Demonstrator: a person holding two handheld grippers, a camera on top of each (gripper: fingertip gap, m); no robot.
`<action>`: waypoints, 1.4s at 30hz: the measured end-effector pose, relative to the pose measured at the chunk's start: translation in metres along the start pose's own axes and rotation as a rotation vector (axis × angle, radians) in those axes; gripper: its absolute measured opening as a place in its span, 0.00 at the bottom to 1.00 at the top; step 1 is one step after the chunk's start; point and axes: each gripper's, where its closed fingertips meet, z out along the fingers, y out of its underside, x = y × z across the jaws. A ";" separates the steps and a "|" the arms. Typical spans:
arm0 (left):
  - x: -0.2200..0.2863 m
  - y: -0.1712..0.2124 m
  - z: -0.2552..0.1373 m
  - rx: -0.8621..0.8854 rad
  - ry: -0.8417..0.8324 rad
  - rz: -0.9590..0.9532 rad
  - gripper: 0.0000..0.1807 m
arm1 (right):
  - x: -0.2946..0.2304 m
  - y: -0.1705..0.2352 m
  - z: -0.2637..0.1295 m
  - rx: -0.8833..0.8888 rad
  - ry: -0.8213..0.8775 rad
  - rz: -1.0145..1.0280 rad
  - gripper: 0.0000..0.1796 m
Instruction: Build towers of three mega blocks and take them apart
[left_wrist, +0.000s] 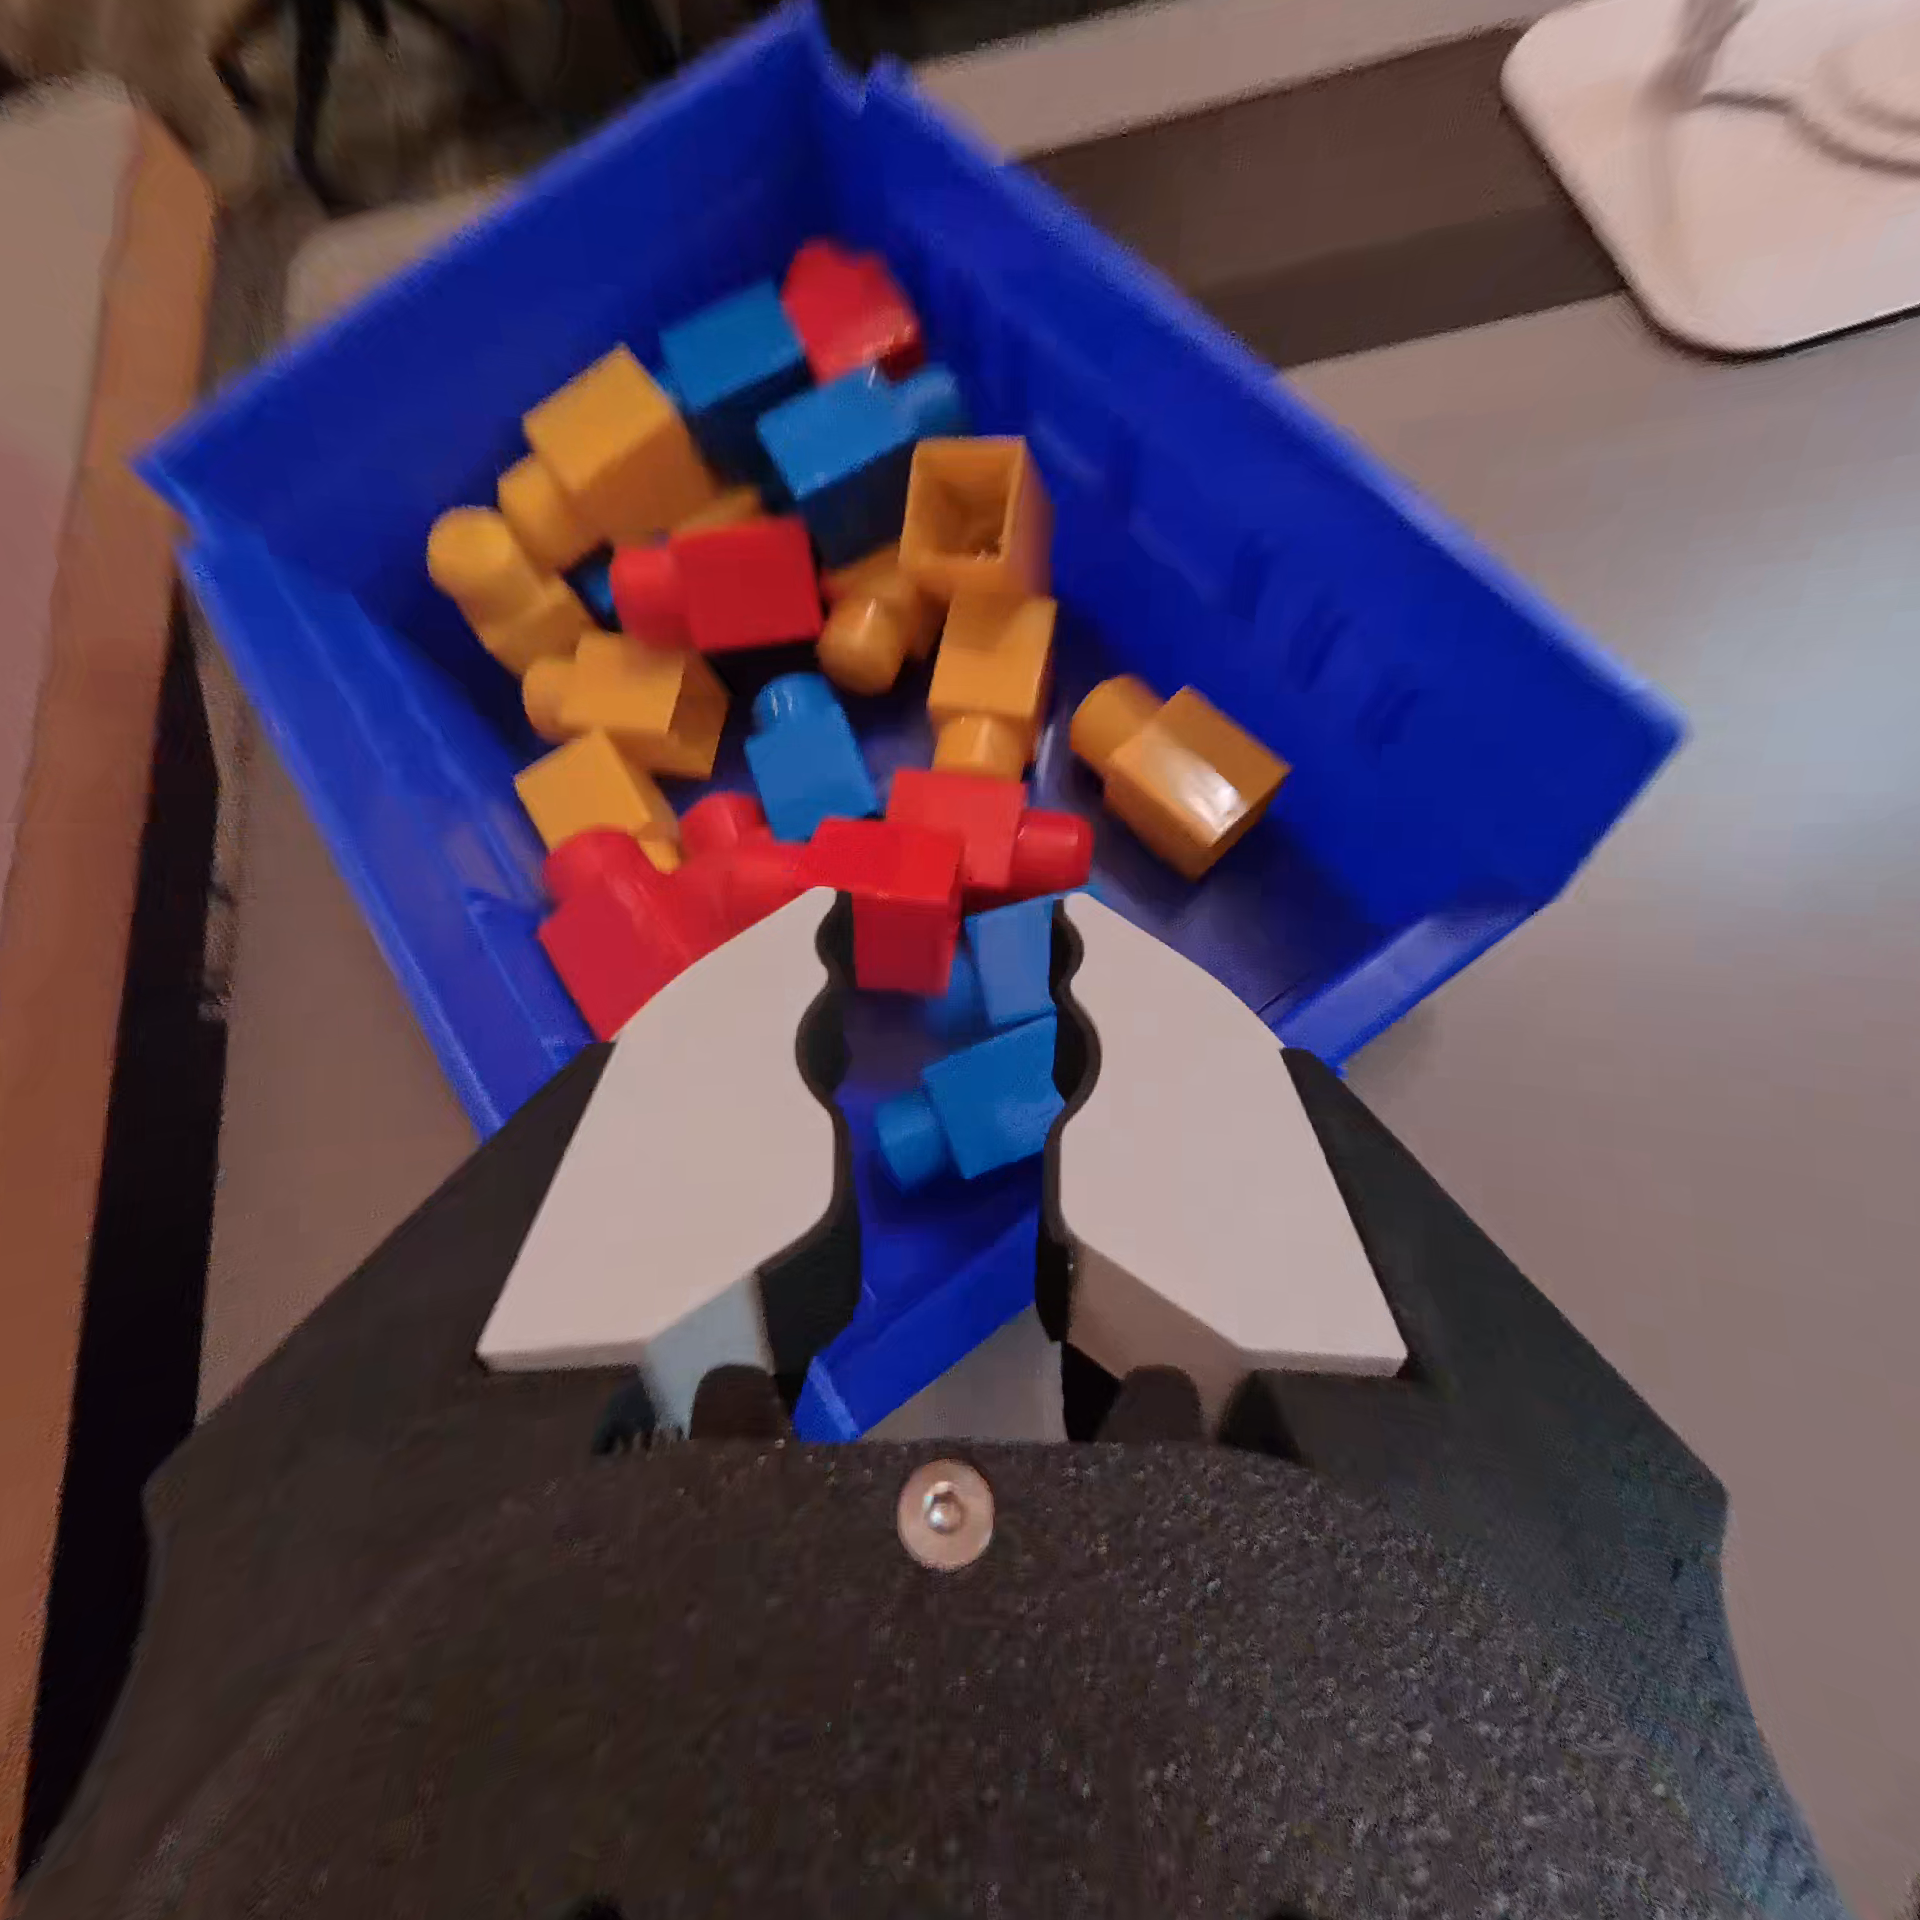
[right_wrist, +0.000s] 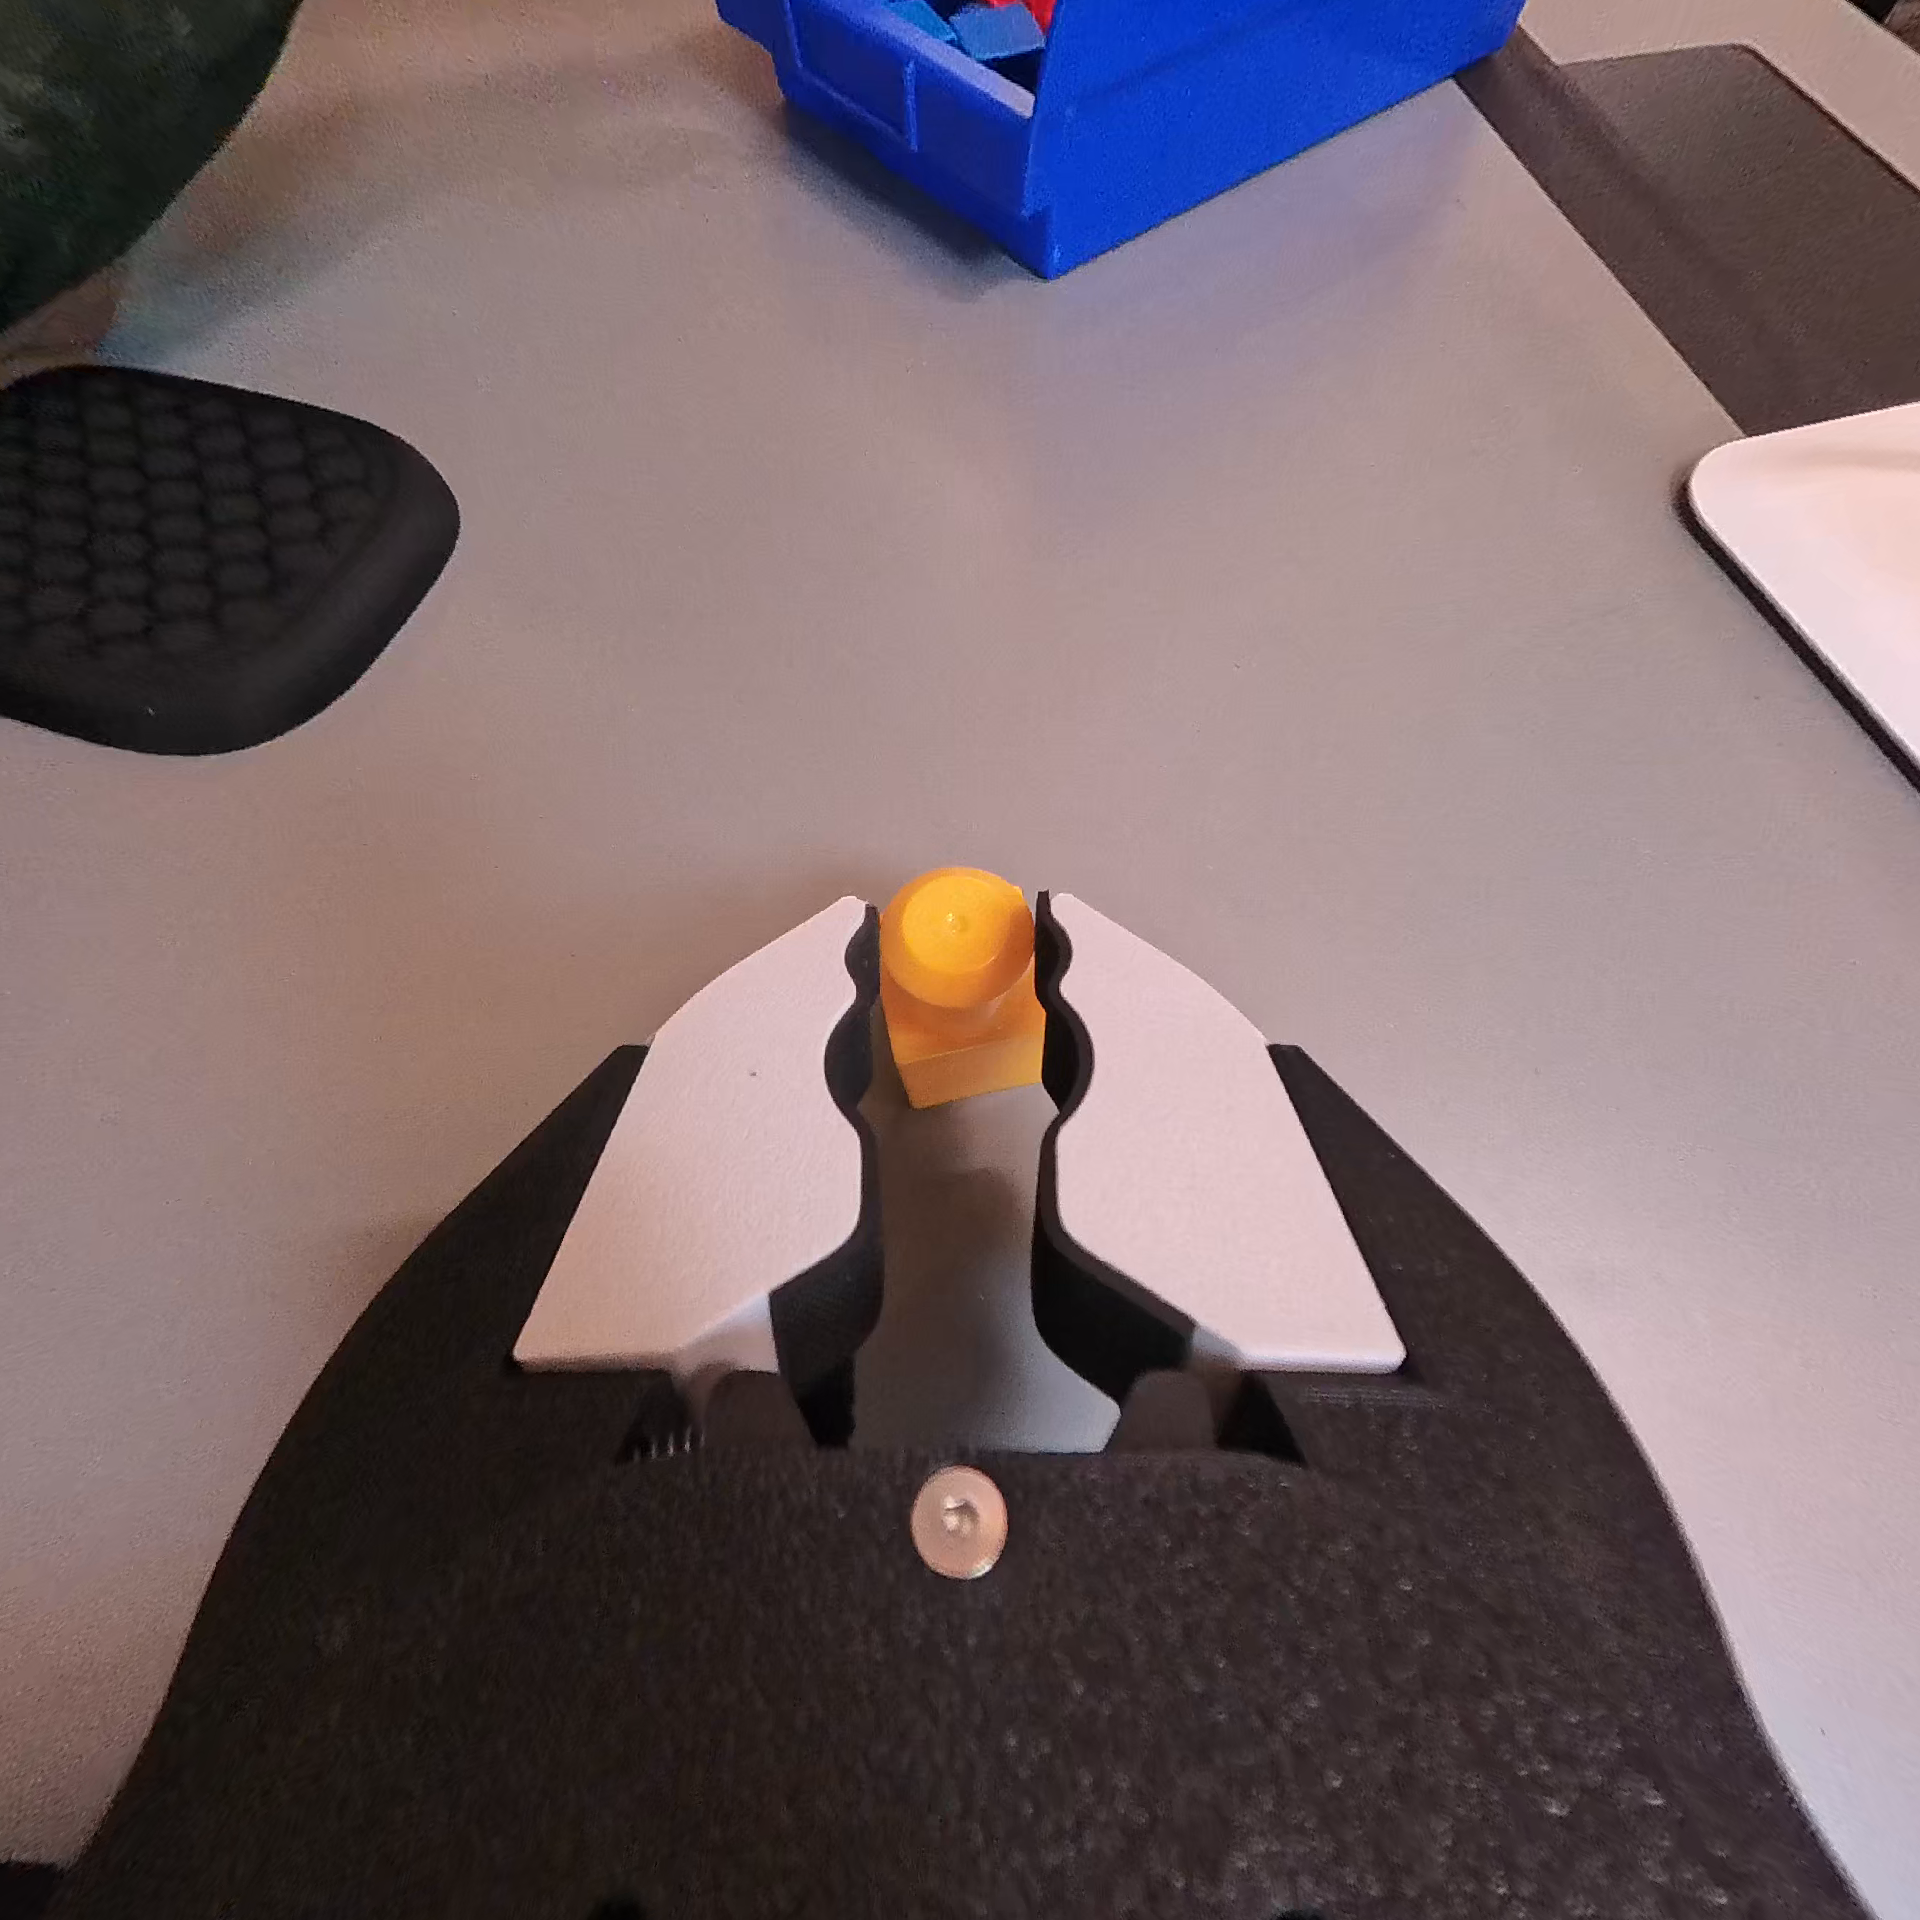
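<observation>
Now, through the left wrist view, my left hand-held gripper (left_wrist: 945, 925) reaches into the blue bin (left_wrist: 1403, 665) of red, blue and orange blocks, its jaws narrowly parted around a red block (left_wrist: 899, 914); whether they clamp it, I cannot tell. Through the right wrist view, my right hand-held gripper (right_wrist: 954, 925) grips an orange block (right_wrist: 958, 987), stud up, over the grey bench (right_wrist: 935, 571), well apart from the bin (right_wrist: 1195, 156).
</observation>
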 end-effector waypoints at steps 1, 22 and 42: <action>-0.006 0.007 0.005 -0.044 -0.008 -0.029 0.23 | 0.000 0.000 0.000 -0.002 0.000 -0.003 0.16; -0.013 -0.027 -0.001 0.204 -0.317 0.114 0.01 | 0.004 -0.009 -0.010 0.032 0.036 -0.012 0.18; 0.325 -0.078 -0.093 1.028 0.305 0.401 0.01 | -0.011 -0.120 -0.055 0.608 -0.195 0.453 0.38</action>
